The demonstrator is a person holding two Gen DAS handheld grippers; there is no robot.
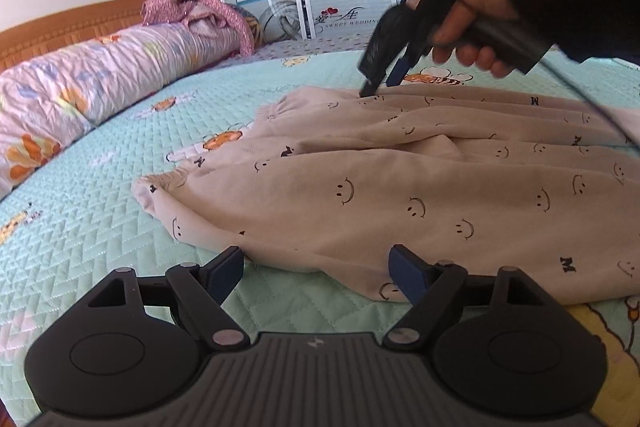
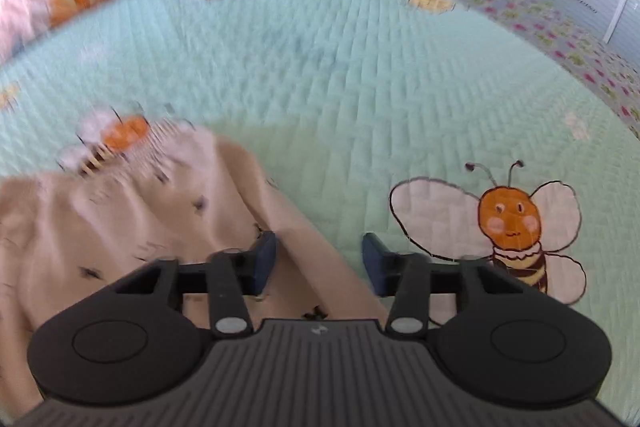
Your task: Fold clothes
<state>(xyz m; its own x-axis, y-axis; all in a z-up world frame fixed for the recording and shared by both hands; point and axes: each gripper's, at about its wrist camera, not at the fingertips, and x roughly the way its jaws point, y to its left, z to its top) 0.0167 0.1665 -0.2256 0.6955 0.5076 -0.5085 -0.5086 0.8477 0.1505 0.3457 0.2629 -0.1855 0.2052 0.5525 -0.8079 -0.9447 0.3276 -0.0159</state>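
A slip is being risked here. The right tongs (image 2: 319,259) are being held with a moderate gap, with nothing pressed between the pads. They are being held just over the slanting edge of the beige garment (image 2: 120,227) at the bottom centre of their own blurred view. If they are being closed from there, only a thin layer, or none, could be caught and the fold dragged crooked. The green bedspread (image 2: 320,67) could also be pinched along with the cloth.

The left tongs (image 1: 316,267) are being kept wide and empty at the bottom centre of their view. The garment's near hem is lying just beyond them and partly under the right-hand pad. The garment is being left rumpled across the centre and right of that view. Whether its far edge, at upper centre, is being touched by the right tongs cannot be told.
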